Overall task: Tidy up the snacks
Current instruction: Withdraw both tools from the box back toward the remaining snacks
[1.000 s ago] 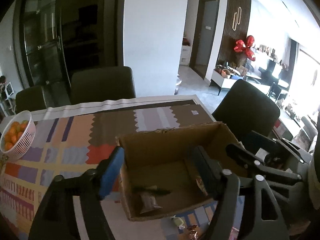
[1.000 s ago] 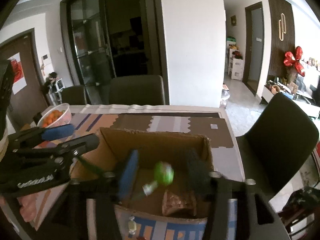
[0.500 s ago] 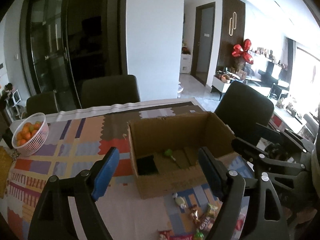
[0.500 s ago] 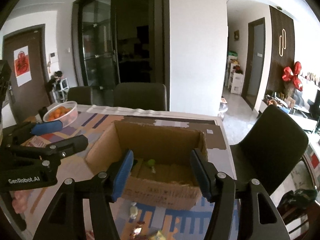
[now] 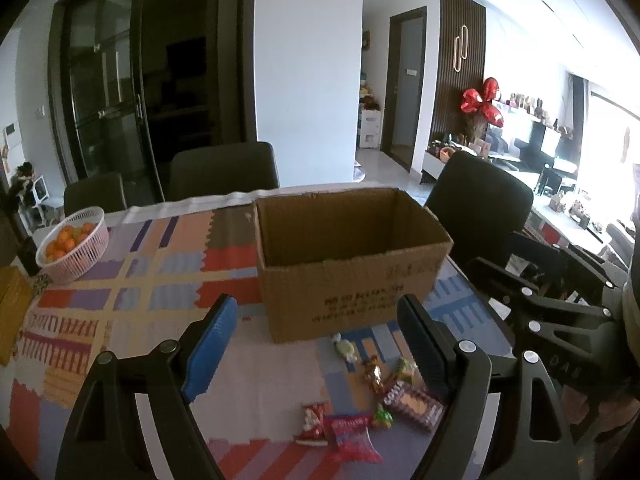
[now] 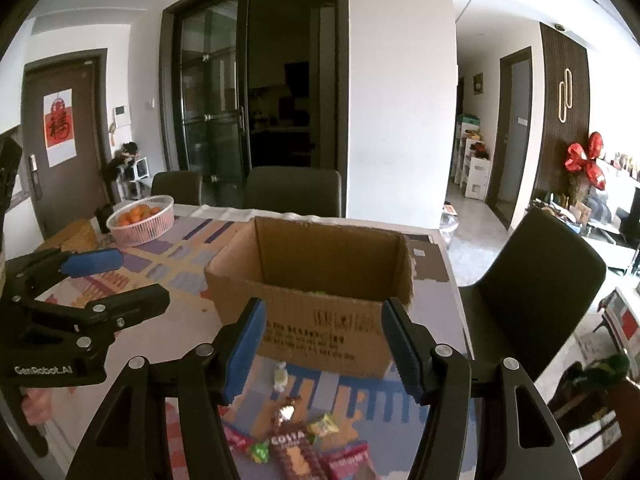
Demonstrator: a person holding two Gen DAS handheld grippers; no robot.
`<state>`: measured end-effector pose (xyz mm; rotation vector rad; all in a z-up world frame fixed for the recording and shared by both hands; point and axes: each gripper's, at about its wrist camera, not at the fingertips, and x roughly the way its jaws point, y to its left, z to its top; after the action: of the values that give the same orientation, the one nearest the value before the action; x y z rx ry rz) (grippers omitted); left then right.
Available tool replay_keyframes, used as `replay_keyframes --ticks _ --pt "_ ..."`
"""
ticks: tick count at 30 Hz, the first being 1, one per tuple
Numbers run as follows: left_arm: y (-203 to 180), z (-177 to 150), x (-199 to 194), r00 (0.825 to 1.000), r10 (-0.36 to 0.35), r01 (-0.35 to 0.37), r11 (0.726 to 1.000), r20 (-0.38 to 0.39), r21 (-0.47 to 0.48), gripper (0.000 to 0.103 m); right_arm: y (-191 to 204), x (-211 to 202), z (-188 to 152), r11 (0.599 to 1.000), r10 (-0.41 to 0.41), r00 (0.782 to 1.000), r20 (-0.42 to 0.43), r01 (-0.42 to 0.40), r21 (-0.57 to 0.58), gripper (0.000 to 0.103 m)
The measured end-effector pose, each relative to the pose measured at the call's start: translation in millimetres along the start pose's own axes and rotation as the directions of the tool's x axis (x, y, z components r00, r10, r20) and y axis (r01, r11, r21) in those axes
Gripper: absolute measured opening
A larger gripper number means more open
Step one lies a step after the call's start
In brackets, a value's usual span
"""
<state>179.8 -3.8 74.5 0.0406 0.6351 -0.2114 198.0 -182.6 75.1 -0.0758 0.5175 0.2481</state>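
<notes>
An open cardboard box (image 5: 344,268) stands on the patterned tablecloth; it also shows in the right wrist view (image 6: 316,284). Several wrapped snacks lie in front of it: a brown Costa packet (image 5: 414,404) (image 6: 294,454), red packets (image 5: 344,436), a pale candy (image 5: 345,347) (image 6: 281,376) and small green sweets (image 6: 325,424). My left gripper (image 5: 320,352) is open and empty, held above the snacks. My right gripper (image 6: 322,354) is open and empty, also above the snacks. The left gripper shows at the left of the right wrist view (image 6: 116,280). The box's contents are mostly hidden.
A white basket of oranges (image 5: 74,244) (image 6: 140,220) stands at the far left of the table. Dark chairs stand behind the table (image 5: 224,168) and at its right end (image 5: 480,208) (image 6: 536,288). A yellow-brown object (image 5: 10,312) lies at the left edge.
Both grippers have drawn back and down from over the box towards the near side. A green-topped item that was between the right fingers now lies in the box. The loose snacks have come into view.
</notes>
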Motion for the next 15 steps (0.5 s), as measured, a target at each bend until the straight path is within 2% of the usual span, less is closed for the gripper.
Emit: replay_keyframes --ticks 6,8,15 --pt "-9.7 -26.0 -9.9 1.0 0.013 -0.013 1.0 -0.017 0.005 0.082 -3.4 -15.6 -23.5 1.0 -0.016 1.0 -0.018 0.016 -0.001 0.061" --pt "-13.1 -33.4 -11.3 1.0 0.021 -0.021 1.0 -0.021 0.016 0.083 -3.6 -18.6 -30.0 1.0 -0.021 0.999 -0.028 0.021 -0.005 0.064" --pt "-15.4 -56.9 -3.6 0.996 0.008 -0.008 1.0 -0.092 -0.002 0.083 -7.4 -21.0 -56.3 0.999 -0.05 0.995 -0.088 0.05 0.0 0.066"
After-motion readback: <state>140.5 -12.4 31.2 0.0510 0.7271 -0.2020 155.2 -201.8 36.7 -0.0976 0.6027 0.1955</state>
